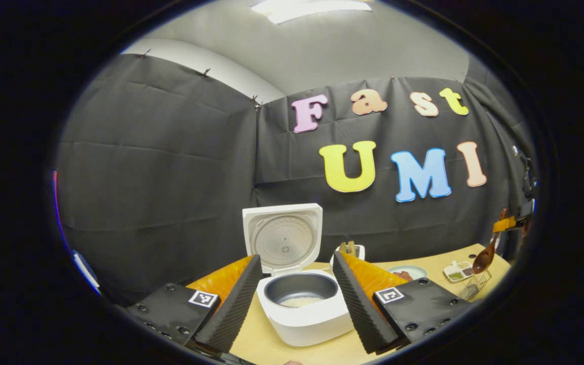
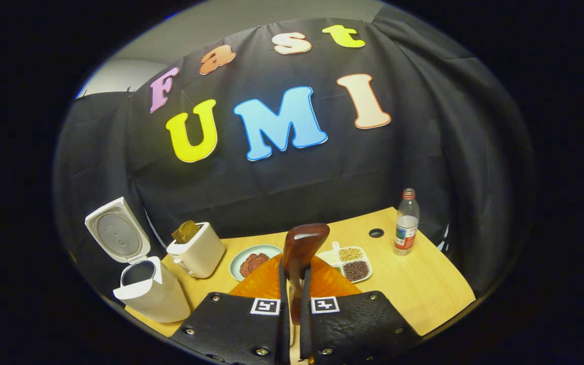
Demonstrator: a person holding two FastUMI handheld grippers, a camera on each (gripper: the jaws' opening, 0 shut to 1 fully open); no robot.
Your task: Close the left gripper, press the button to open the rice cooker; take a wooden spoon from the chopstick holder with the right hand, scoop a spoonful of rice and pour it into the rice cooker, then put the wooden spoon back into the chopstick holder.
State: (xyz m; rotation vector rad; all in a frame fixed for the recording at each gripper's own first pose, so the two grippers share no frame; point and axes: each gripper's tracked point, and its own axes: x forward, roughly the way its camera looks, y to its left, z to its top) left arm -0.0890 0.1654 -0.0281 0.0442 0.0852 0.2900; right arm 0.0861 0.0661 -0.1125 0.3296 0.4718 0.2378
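Now the wooden spoon stands upright in the right gripper, both fingers pressed on its handle and its bowl raised above the table.

Left of it in the right gripper view, the rice cooker sits at the table's near left with its lid up; the white chopstick holder stands just right of the cooker. In the left gripper view, the left gripper hangs level before the cooker with jaws wide apart, holding nothing, and some white rice lies in the pot. Behind the spoon lie a plate and a divided dish of grains; a bottle stands far right.
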